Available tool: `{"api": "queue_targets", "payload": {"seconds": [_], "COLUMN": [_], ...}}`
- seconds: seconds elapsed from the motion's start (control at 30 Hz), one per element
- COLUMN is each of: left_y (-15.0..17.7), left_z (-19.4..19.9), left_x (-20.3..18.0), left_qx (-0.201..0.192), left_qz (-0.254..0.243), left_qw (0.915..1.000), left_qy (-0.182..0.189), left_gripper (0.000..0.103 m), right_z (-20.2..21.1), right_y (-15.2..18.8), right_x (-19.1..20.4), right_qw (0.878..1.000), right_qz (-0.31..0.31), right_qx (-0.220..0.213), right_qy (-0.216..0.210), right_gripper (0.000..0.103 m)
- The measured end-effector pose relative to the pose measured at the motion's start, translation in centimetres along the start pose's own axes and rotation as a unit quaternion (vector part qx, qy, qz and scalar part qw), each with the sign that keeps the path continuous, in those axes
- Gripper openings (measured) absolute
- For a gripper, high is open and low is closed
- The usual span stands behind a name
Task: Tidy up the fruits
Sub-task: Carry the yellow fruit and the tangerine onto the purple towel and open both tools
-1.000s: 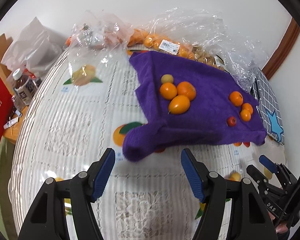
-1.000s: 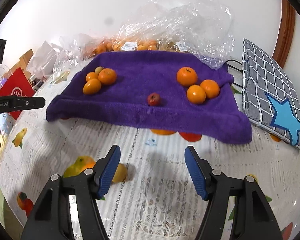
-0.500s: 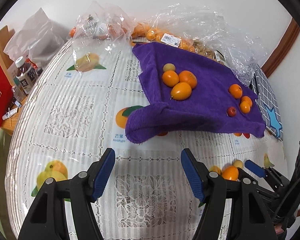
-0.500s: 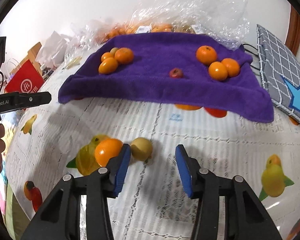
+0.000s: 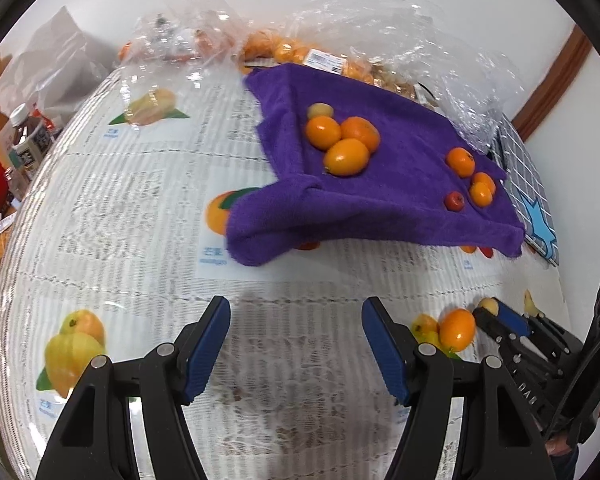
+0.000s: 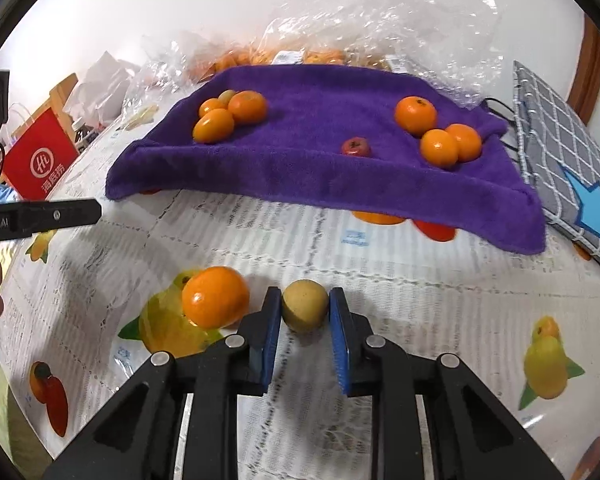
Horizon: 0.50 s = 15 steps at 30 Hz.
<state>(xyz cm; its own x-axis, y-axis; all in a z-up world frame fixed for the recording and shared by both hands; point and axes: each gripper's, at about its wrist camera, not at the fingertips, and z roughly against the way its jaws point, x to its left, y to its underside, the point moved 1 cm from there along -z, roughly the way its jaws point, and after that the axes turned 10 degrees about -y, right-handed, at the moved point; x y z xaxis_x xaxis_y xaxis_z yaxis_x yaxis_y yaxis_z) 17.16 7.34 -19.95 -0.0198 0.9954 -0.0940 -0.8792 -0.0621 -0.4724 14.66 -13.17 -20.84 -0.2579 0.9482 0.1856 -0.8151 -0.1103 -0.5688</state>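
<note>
Right tool (image 6: pixel 305 312) just closed on the small yellow fruit (image 6: pixel 304 310) on the table (image 6: pixel 440 280); left tool (image 5: pixel 296 344) half open, empty. Two groups already sit on the purple towel (image 6: pixel 320 160) — loose orange (image 6: pixel 215 297) left.

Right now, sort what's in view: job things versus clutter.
Job: yellow fruit in the right hand-held gripper; orange beside it; purple towel with fruits.
Clutter: plastic bags, red bag, checked cushion, bottles.
</note>
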Motion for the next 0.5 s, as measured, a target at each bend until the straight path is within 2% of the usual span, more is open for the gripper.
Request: {"api": "queue_targets", "payload": {"seconds": [0.3,0.5], "left_y": [0.9,2.2], "left_z": [0.4,1.4], "left_x": [-3.9,-7.9], "left_qx": [-0.003,-0.017], "left_qz": [-0.03,-0.084], "left_qw": [0.9988,0.9942], "left_qy": [0.039,0.066], "left_gripper": [0.067,0.067], "right_z": [4.1,6.1], "right_y": [0.7,1.8], "right_x": [-3.9,-6.6], "right_qw": [0.999,0.997], "right_qz": [-0.025,-0.045], "right_qx": [-0.027,-0.037], "right_qy": [0.034,0.053], "right_gripper": [0.024,0.024]}}
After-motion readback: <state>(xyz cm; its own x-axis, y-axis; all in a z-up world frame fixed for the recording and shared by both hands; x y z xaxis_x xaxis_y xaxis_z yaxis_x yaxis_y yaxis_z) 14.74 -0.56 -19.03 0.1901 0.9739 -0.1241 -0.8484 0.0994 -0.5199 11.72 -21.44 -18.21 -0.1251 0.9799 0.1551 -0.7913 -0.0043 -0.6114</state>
